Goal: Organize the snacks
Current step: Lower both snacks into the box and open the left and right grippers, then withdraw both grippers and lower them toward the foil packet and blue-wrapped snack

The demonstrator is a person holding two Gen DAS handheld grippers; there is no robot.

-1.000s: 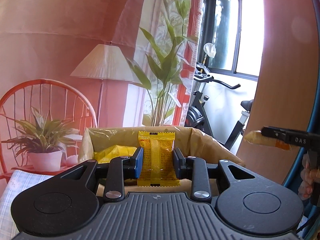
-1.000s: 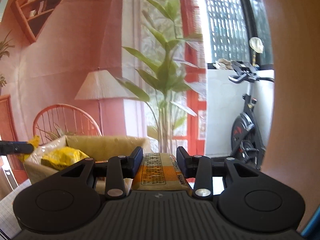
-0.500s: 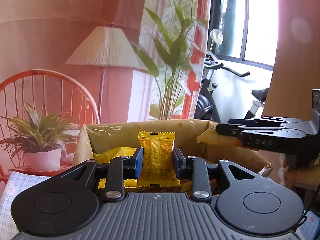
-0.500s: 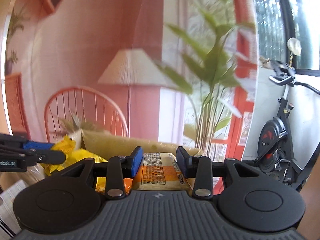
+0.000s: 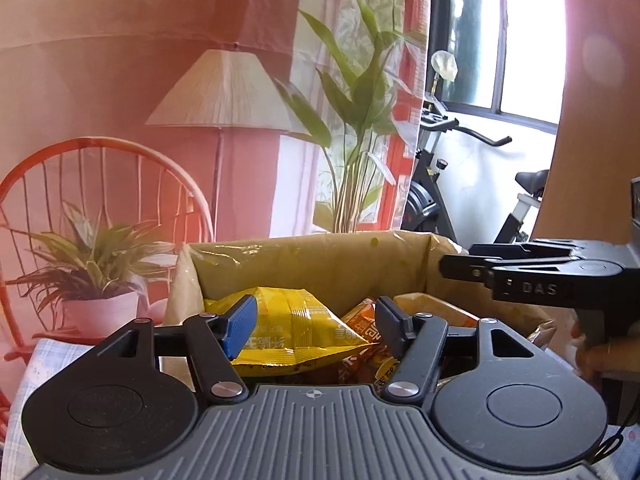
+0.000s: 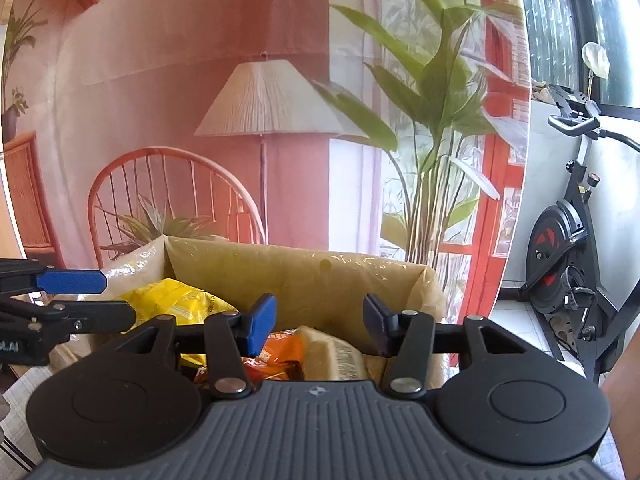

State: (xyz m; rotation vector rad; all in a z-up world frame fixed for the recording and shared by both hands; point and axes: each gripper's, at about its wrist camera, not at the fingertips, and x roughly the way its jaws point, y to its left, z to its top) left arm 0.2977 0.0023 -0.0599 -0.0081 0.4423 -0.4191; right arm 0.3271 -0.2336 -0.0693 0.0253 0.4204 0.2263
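Snack packs, yellow, orange and pale, lie in the brown plastic-lined box (image 5: 320,256) at mid frame. Left gripper (image 5: 312,322) and right gripper (image 6: 320,320) are opening, holding nothing. Low fingers could snag the yellow crinkly pack (image 5: 288,328) and drag it out.

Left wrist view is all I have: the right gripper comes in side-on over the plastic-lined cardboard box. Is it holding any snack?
Observer: No. In the right wrist view, the right gripper has its jaws opening, with nothing between the pads.
Operator: What lies below it?
Observer: A pale beige packet with a printed label lies in the plastic-lined cardboard box, right beside an orange foil packet.
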